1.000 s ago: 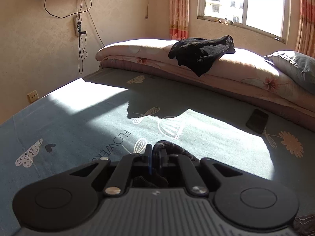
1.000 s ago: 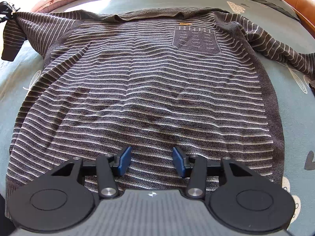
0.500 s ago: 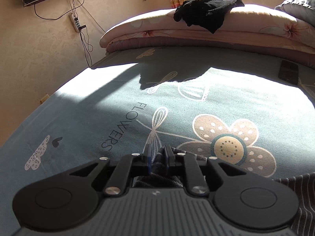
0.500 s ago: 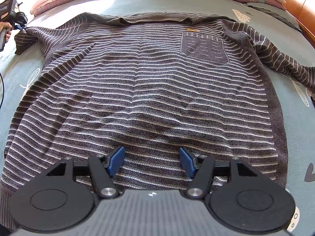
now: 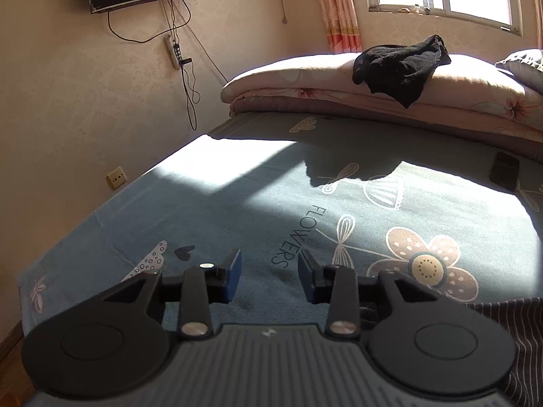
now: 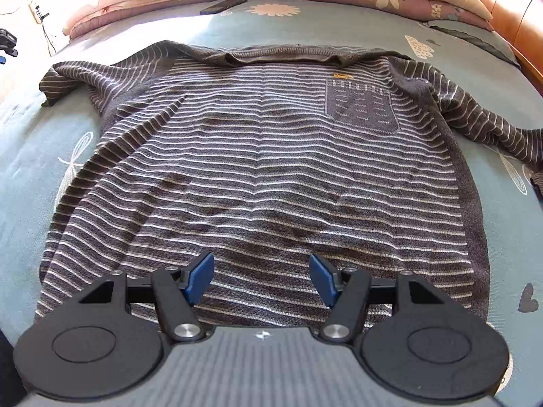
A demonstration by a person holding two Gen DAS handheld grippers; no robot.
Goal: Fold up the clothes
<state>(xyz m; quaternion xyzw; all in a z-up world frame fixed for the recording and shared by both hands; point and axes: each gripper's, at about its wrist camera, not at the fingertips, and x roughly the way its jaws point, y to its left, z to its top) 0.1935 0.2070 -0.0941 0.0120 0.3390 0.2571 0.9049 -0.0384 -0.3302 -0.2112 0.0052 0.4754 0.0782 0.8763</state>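
Lying flat and face-up on the bed, sleeves spread, the striped sweater awaits its first fold, the right hand-held gripper wide and empty above its hem, the left hand-held gripper having just opened, nothing between its jaws.

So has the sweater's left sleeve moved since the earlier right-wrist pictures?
Yes. The left sleeve was stretched out toward the picture's left edge; now it lies slack, drawn in toward the collar, its cuff resting on the bedsheet.
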